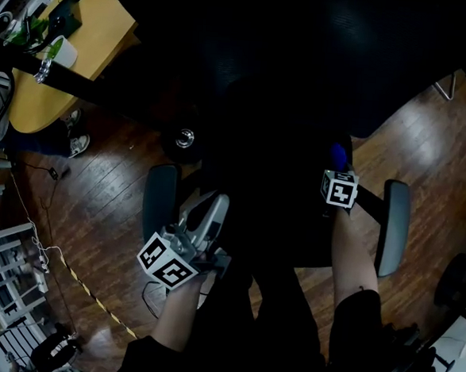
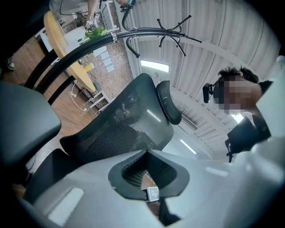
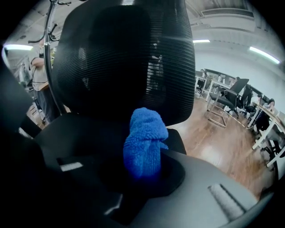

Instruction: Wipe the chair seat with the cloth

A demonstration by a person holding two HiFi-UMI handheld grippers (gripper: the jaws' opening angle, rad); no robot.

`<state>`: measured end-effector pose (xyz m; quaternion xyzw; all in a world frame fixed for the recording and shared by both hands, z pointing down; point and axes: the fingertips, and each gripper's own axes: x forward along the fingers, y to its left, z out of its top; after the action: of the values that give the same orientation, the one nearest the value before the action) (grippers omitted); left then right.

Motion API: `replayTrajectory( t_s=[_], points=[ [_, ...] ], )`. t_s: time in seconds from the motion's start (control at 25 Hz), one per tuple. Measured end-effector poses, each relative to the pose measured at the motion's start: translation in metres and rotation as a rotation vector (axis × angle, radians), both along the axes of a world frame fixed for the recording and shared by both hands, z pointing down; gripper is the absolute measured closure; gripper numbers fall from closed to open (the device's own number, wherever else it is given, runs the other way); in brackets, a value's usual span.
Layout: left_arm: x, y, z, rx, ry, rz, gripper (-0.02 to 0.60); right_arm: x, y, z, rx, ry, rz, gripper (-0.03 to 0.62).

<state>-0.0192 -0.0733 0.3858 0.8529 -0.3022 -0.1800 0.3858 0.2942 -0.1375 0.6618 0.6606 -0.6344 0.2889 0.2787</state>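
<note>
A black mesh office chair fills the middle of the head view, its dark seat (image 1: 271,216) between two grey armrests (image 1: 159,200). A blue cloth (image 3: 143,144) stands bunched upright, with my right gripper (image 3: 142,165) shut on it. That gripper (image 1: 337,161) hangs over the right side of the seat, the cloth (image 1: 338,155) showing beyond its marker cube. The seat (image 3: 84,133) and the backrest (image 3: 124,58) lie just past the cloth. My left gripper (image 1: 214,210) sits by the left armrest, jaws together and holding nothing. It (image 2: 149,173) is tilted up at the backrest (image 2: 120,129).
A wooden table (image 1: 76,43) with a white cup (image 1: 65,52) stands at the far left, shoes (image 1: 77,142) below it. Cables and striped tape cross the wood floor (image 1: 96,211). A coat rack (image 2: 169,26) rises behind the chair; other chairs (image 3: 227,98) stand further right.
</note>
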Motion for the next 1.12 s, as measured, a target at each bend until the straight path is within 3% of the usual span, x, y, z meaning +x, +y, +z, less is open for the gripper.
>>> replayTrajectory(
  t_s=[0.16, 0.48, 0.68, 0.88, 1.12],
  points=[
    [-0.007, 0.003, -0.003, 0.006, 0.006, -0.017, 0.581, -0.057, -0.006, 0.003, 0.015, -0.054, -0.072, 0.556],
    [-0.034, 0.013, -0.003, 0.007, 0.006, -0.077, 0.581, -0.269, -0.013, 0.003, 0.006, -0.283, -0.354, 0.556],
    [-0.046, 0.02, -0.007, 0.014, 0.01, -0.103, 0.581, -0.356, 0.001, 0.0, 0.0, -0.321, -0.529, 0.556],
    [-0.061, 0.023, -0.003, 0.006, 0.004, -0.127, 0.581, -0.367, 0.002, 0.005, -0.004, -0.322, -0.544, 0.556],
    [-0.057, 0.025, 0.004, 0.007, -0.028, -0.116, 0.581, -0.308, 0.006, 0.016, -0.005, -0.295, -0.431, 0.556]
  ],
)
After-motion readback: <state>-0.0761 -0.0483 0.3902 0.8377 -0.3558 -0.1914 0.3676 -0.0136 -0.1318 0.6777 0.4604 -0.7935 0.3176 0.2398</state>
